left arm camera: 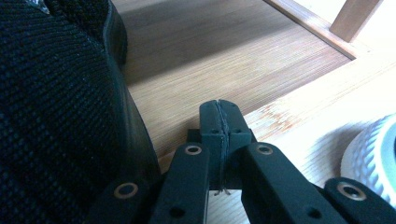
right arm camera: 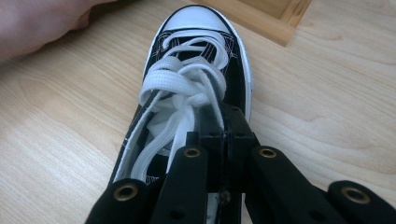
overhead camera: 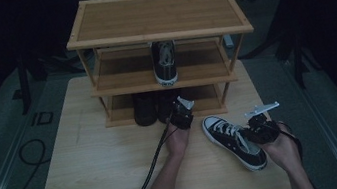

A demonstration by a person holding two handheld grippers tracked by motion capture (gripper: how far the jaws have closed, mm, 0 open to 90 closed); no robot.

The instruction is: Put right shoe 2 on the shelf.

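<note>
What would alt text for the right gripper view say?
Closed black tongs pinch the side of a black sneaker with white laces and a white toe cap, lying on a pale wooden table. A corner of a wooden shoe rack sits beyond the toe.

A shoe rack (overhead camera: pixel 164 82) stands at the table's (overhead camera: pixel 98 176) back edge. One shoe (overhead camera: pixel 164 62) sits on its middle shelf. Another shoe (overhead camera: pixel 234 140) lies near the front right corner.

sneaker (overhead camera: pixel 234 141) — black, white laces, white toe | rack (overhead camera: pixel 155 18) — light wood
</note>
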